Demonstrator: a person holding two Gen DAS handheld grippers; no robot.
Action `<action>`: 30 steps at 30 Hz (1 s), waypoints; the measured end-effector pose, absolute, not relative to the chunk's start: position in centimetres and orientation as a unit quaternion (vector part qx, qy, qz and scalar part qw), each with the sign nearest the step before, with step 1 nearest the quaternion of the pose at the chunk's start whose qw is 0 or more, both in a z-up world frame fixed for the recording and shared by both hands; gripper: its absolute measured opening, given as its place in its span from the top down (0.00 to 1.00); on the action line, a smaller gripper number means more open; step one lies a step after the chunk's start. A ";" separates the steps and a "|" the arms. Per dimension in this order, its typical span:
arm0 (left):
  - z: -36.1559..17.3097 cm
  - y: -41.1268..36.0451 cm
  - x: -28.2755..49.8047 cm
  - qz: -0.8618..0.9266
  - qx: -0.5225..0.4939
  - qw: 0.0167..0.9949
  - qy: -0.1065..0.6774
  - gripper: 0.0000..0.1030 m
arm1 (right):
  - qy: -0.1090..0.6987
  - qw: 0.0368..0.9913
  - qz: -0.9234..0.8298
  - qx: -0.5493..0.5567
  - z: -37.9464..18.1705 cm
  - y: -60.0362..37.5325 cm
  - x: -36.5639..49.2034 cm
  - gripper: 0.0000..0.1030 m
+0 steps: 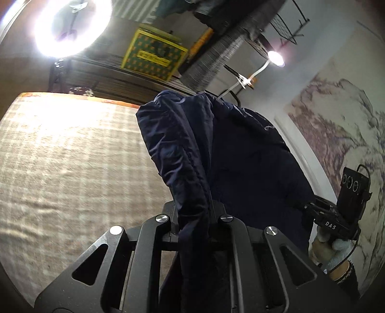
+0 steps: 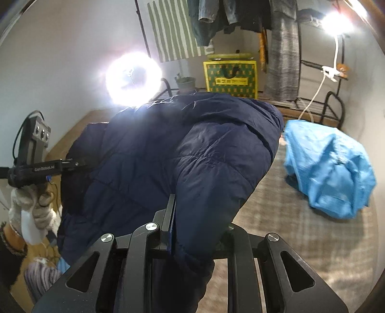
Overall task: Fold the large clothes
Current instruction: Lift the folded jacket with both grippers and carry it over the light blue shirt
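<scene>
A large navy padded jacket hangs lifted above the bed between both grippers. In the left wrist view my left gripper is shut on a bunched hem of it, with the fabric draping over the fingers. My right gripper bites the jacket's far edge at the right, held by a gloved hand. In the right wrist view my right gripper is shut on a thick fold of the jacket, which hides its right finger. The left gripper grips the jacket's left side there.
A beige plaid cover lies over the bed below. A crumpled light blue garment sits on it at the right. Behind are a ring light, a yellow-green box, a clip lamp, a metal frame and hanging clothes.
</scene>
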State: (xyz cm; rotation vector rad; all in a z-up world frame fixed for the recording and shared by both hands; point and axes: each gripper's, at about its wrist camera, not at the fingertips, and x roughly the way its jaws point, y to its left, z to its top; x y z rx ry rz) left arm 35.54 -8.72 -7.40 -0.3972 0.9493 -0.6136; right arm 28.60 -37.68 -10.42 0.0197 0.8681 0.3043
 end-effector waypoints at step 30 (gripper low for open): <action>-4.9 -30.8 31.1 -0.398 -0.119 0.787 0.456 0.91 | 0.395 0.918 0.001 -0.011 -6.2 -53.0 20.3 0.84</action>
